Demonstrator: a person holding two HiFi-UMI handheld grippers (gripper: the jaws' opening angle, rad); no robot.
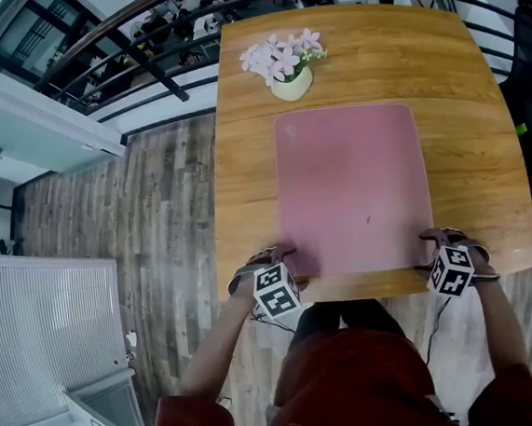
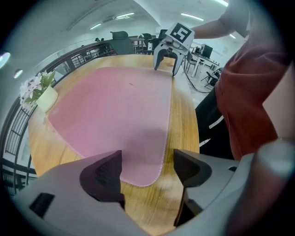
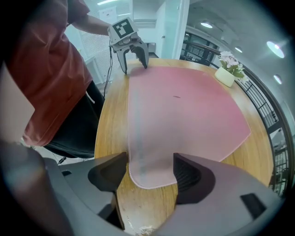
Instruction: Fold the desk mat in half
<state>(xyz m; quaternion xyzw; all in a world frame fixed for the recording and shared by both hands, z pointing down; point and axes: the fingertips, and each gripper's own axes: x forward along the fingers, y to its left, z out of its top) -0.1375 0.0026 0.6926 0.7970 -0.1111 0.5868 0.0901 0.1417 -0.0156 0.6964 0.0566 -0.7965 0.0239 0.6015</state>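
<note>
Nearest, the left gripper (image 2: 147, 169) and right gripper (image 3: 150, 171) hang with jaws released, each straddling a near corner of the pink mat (image 1: 353, 190). The mat lies flat and unfolded on the wooden bench (image 1: 484, 140), with rounded corners and a stitched rim. A flower pot (image 1: 291, 83) stands just beyond its far edge.

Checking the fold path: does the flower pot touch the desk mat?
Apart. The head view shows bare table between the flower pot and the desk mat.
</note>
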